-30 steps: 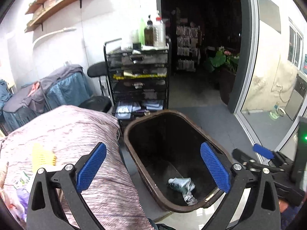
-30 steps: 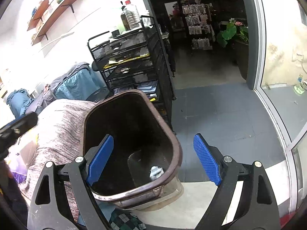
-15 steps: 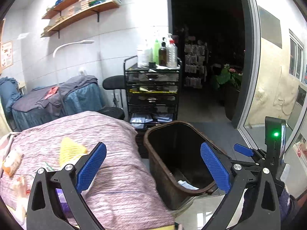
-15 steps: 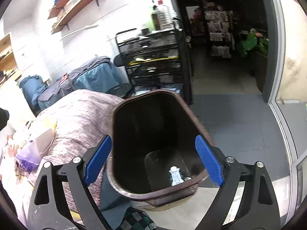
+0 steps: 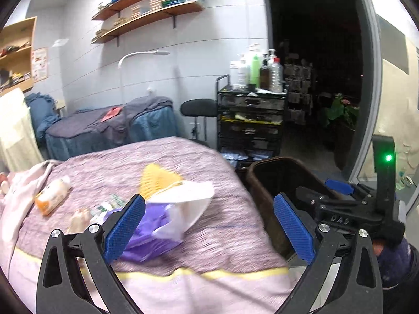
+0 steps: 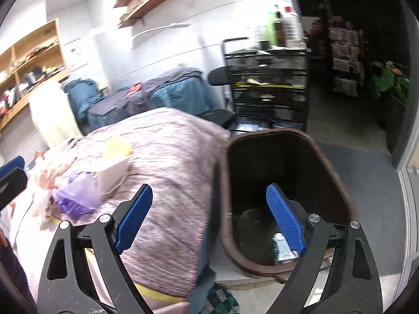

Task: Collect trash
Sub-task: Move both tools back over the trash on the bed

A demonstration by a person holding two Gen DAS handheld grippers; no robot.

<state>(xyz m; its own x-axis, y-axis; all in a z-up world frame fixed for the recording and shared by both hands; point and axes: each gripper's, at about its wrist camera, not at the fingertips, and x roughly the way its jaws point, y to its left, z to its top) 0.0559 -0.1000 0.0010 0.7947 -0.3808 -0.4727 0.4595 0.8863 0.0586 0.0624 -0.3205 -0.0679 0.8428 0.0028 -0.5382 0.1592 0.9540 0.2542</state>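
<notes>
Left gripper with jaws wide and nothing between them, above the near edge of the pink-striped bed cover. On the cover: purple plastic bag, white paper wrapper, orange packet toward the left edge. Right gripper, jaws wide and empty, over the rim of the brown plastic bin, which stands off the bed's right edge and contains a small white tube.

Bright, even indoor light fills both fisheye views, bending straight lines toward black vignetted corners. Motion blur smears the bedspread and trash; the wall blows out white in the right view. The doorway stays dark, and the bin interior is shadowed.
</notes>
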